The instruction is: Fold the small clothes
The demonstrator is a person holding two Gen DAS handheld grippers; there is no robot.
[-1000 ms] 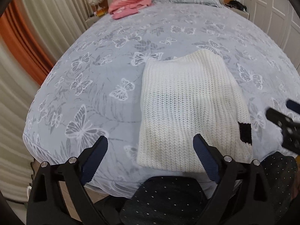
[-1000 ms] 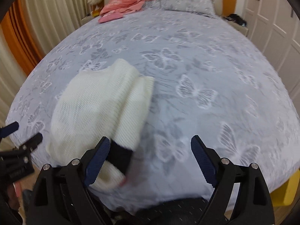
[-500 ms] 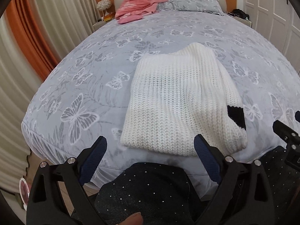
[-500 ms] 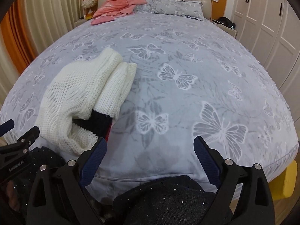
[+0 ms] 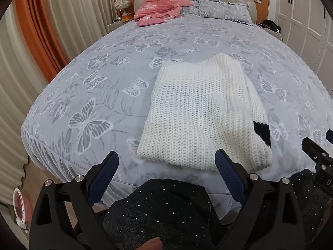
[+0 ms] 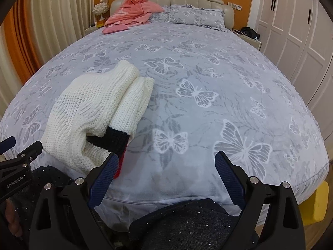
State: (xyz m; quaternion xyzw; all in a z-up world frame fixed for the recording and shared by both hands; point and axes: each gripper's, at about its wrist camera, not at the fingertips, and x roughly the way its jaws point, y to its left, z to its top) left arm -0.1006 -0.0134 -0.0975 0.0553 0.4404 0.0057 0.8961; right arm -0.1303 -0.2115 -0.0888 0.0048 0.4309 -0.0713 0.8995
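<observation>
A folded white knit sweater (image 5: 199,112) with a black cuff (image 5: 262,132) lies near the front edge of the bed (image 5: 104,79). It also shows in the right wrist view (image 6: 93,112), where the black cuff (image 6: 112,138) and a bit of red show at its near end. My left gripper (image 5: 166,179) is open and empty, held back just off the bed edge in front of the sweater. My right gripper (image 6: 166,179) is open and empty, to the right of the sweater, off the bed edge.
Pink clothes (image 5: 160,8) lie by the headboard next to grey pillows (image 5: 222,10). Curtains (image 5: 41,31) hang on the left, white wardrobe doors (image 6: 291,31) stand on the right. The person's dark speckled trousers (image 5: 166,212) are below the grippers. A yellow object (image 6: 320,204) sits by the bed corner.
Both grippers have pulled back and up from the sweater, away from the bed edge. The sweater lies still, folded, with nothing holding it.
</observation>
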